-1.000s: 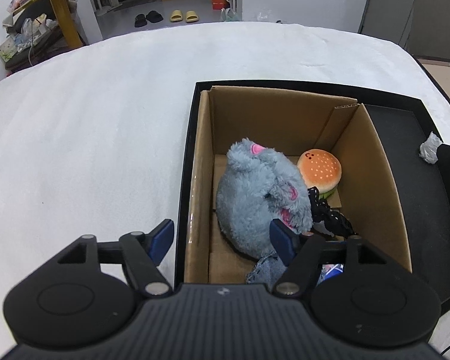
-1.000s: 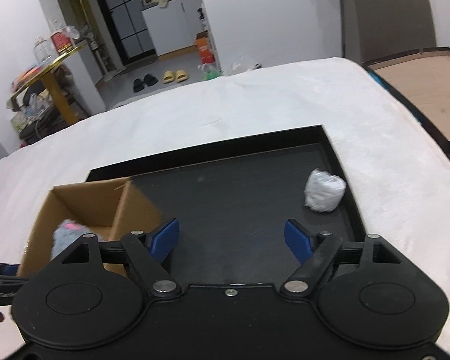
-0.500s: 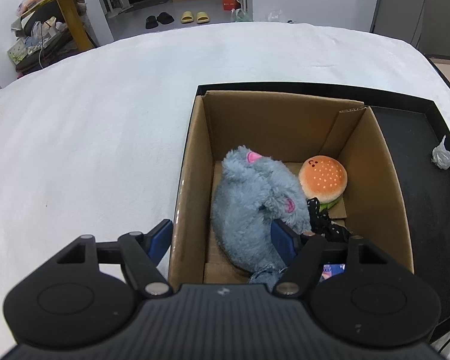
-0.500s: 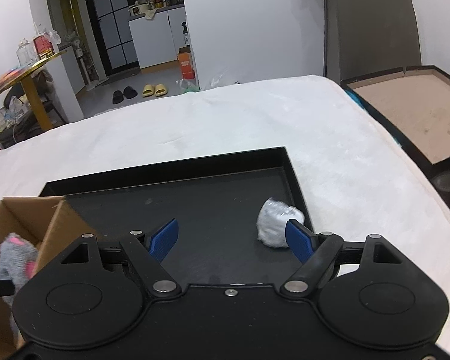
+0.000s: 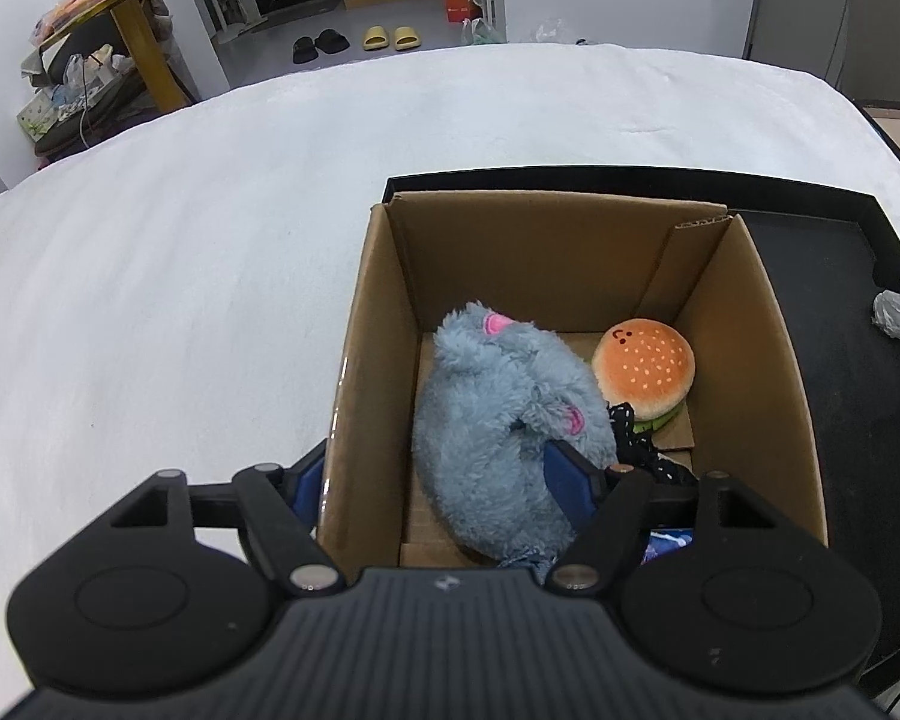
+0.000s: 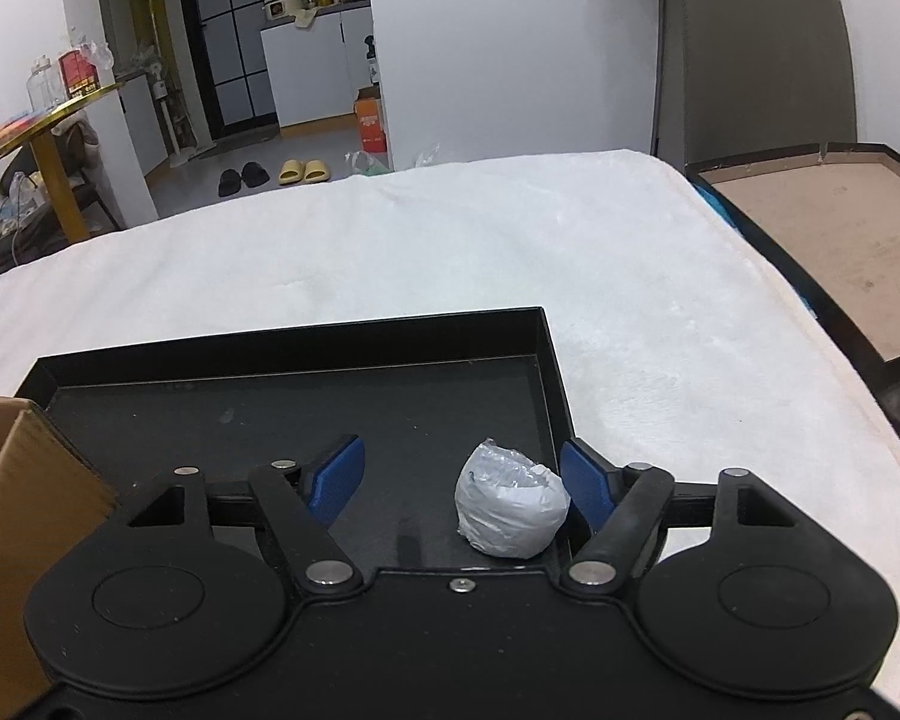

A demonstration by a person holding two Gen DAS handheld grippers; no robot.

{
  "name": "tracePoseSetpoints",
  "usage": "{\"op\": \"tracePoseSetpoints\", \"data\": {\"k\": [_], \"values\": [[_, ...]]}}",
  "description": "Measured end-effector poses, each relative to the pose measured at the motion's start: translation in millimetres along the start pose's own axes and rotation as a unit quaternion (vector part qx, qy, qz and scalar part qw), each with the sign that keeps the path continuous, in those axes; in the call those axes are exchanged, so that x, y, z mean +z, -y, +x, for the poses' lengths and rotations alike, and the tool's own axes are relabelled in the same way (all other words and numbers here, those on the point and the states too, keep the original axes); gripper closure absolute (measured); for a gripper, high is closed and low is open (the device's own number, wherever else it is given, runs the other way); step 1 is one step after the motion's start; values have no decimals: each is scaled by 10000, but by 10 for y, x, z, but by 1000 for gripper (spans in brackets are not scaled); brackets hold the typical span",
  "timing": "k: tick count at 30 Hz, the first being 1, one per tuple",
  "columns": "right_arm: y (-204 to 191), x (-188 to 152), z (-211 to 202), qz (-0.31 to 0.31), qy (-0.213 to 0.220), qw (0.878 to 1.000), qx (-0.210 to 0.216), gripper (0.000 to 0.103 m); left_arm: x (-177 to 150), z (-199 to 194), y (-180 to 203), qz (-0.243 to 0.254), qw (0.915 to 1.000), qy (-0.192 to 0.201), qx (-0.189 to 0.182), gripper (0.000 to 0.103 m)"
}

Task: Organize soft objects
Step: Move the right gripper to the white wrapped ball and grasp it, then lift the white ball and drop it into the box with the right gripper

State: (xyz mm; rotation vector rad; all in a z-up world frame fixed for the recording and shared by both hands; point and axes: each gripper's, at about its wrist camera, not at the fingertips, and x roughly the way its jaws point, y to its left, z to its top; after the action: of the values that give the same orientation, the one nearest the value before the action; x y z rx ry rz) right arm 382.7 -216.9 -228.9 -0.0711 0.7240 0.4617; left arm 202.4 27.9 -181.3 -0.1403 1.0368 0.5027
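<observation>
A cardboard box (image 5: 744, 324) stands on the left part of a black tray (image 6: 294, 354). Inside lie a grey plush animal (image 5: 504, 420), a burger plush (image 5: 645, 366) and a black dotted cloth (image 5: 636, 438). My left gripper (image 5: 435, 480) is open and empty, straddling the box's left wall. A crumpled white-grey ball (image 6: 510, 507) lies on the tray near its right rim; it also shows in the left wrist view (image 5: 897, 313). My right gripper (image 6: 462, 480) is open, with the ball between its fingers, close to the right finger.
The tray rests on a white soft-covered surface (image 5: 180, 276). A brown framed board (image 6: 840, 240) lies to the right of it. A gold-legged side table (image 5: 132, 30) and slippers (image 6: 303, 171) are beyond on the floor.
My right gripper has swung right and forward so the white ball now sits between its fingers. My left gripper has drawn back, so its left finger is now outside the box wall.
</observation>
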Motion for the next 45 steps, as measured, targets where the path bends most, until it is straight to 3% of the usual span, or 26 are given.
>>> {"op": "tracePoseSetpoints", "data": {"k": [7,9,12,27,45], "values": [[-3,-73,84,-61,-228,9997,-18,38,-3,-4,25,15,10000,7,23,29],[-7,-103,107,-46,-358,9993,-11,52,-4,-4,25,10,10000,5,18,29],[-20,-146,72,20,-414,9991,24,55,-3,-11,2,-14,10000,-3,-2,29],[-223,-116,-364,18,-357,9993,126,57,20,-114,-336,-291,9994,164,-135,29],[-801,99,-776,-325,-74,9982,503,56,-183,-224,-644,-438,9960,394,-671,35]]}}
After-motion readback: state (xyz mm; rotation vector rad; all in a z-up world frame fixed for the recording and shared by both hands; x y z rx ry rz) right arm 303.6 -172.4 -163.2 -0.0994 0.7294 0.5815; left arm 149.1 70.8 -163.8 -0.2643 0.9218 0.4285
